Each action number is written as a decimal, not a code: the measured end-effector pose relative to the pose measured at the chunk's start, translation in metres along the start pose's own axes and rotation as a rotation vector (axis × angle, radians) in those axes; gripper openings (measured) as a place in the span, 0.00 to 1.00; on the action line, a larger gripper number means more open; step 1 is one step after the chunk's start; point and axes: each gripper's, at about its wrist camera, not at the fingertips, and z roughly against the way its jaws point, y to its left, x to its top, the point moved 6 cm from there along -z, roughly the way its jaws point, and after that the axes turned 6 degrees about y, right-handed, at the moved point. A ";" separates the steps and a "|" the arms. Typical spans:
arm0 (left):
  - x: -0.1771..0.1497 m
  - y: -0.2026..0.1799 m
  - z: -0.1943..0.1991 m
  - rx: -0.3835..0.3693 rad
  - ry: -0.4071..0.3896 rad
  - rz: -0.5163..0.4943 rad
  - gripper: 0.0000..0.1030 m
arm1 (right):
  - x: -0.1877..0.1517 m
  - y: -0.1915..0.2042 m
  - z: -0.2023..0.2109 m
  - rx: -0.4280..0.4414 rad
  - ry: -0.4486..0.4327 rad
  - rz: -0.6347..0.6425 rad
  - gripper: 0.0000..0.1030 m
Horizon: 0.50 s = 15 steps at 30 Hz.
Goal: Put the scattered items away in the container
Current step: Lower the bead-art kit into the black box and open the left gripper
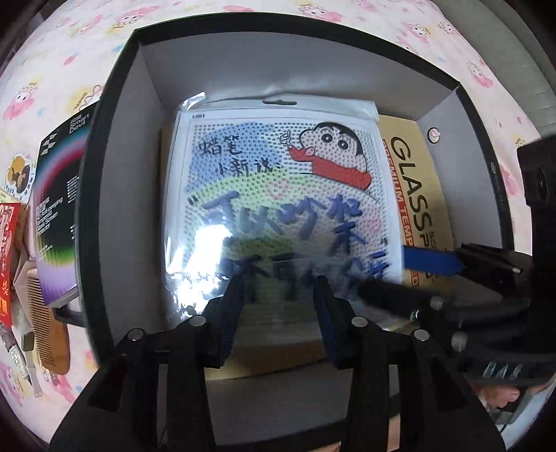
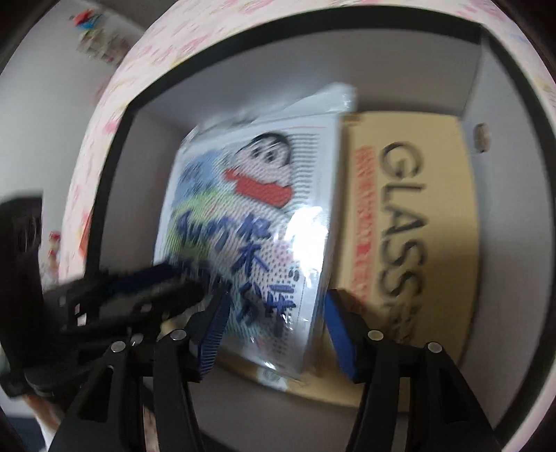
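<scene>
A black box with grey inner walls fills both views. Inside lies a tan carton printed GLASS. On top of it rests a cartoon bead-board packet in shiny plastic. My left gripper points down over the packet's near edge with its blue pads apart and not pressing on it. My right gripper straddles the packet's near right corner. Its jaws stand wide, with a gap to the packet's edge.
The box sits on a pink cartoon-print sheet. Left of the box lie a black Smart Devil carton, a wooden comb, a red packet and a round sticker. A pale wall shows at the left.
</scene>
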 end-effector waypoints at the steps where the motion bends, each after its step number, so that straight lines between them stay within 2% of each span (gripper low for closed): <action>1: 0.002 0.001 0.004 -0.024 -0.011 0.004 0.40 | 0.000 0.004 0.002 -0.012 -0.008 0.019 0.51; 3: 0.009 0.004 0.012 -0.045 -0.039 0.024 0.40 | 0.005 0.008 0.015 -0.082 -0.067 0.044 0.51; 5: 0.021 0.005 0.018 -0.023 -0.068 0.036 0.40 | 0.016 0.005 0.032 -0.179 -0.157 0.028 0.51; 7: 0.038 0.005 0.022 0.025 -0.105 0.038 0.40 | 0.029 -0.009 0.043 -0.172 -0.208 -0.037 0.51; 10: 0.067 0.004 0.015 0.066 -0.119 0.060 0.40 | 0.038 -0.028 0.034 -0.139 -0.187 -0.165 0.51; 13: 0.089 0.004 0.008 0.111 -0.139 0.077 0.40 | 0.065 -0.054 0.030 -0.148 -0.166 -0.172 0.51; 15: 0.100 0.007 0.002 0.134 -0.159 0.082 0.40 | 0.066 -0.067 0.033 -0.186 -0.171 -0.155 0.51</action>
